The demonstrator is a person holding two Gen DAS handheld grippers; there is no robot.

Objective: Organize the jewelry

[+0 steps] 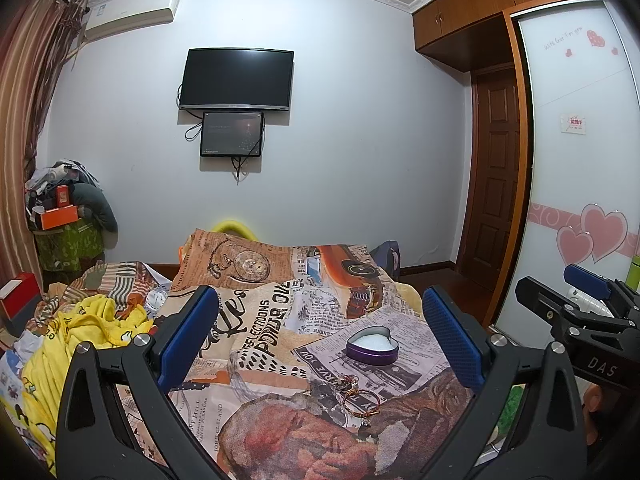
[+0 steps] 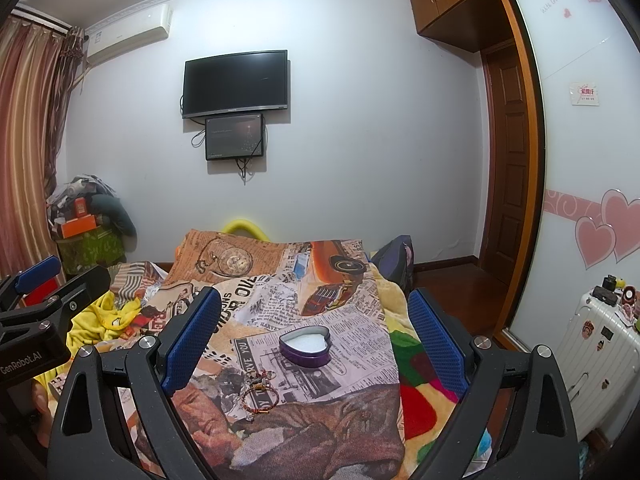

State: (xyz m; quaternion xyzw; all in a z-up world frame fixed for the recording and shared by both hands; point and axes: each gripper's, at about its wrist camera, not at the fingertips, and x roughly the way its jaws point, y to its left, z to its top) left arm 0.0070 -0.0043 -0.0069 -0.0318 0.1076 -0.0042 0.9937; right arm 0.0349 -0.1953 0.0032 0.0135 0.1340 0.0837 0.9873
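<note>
Gripper (image 2: 316, 340) over red-gold bracelets (image 2: 258, 394) (tangled)

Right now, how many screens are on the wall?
2. The big black TV hangs high on the wall, and a smaller screen sits just under it. Neither looks hidden.

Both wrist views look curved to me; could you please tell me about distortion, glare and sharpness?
Left wrist view: strong fisheye bending at the wardrobe, dark corners, soft glare on the television. Right wrist view: same bending, bracelets small, slightly soft.
</note>
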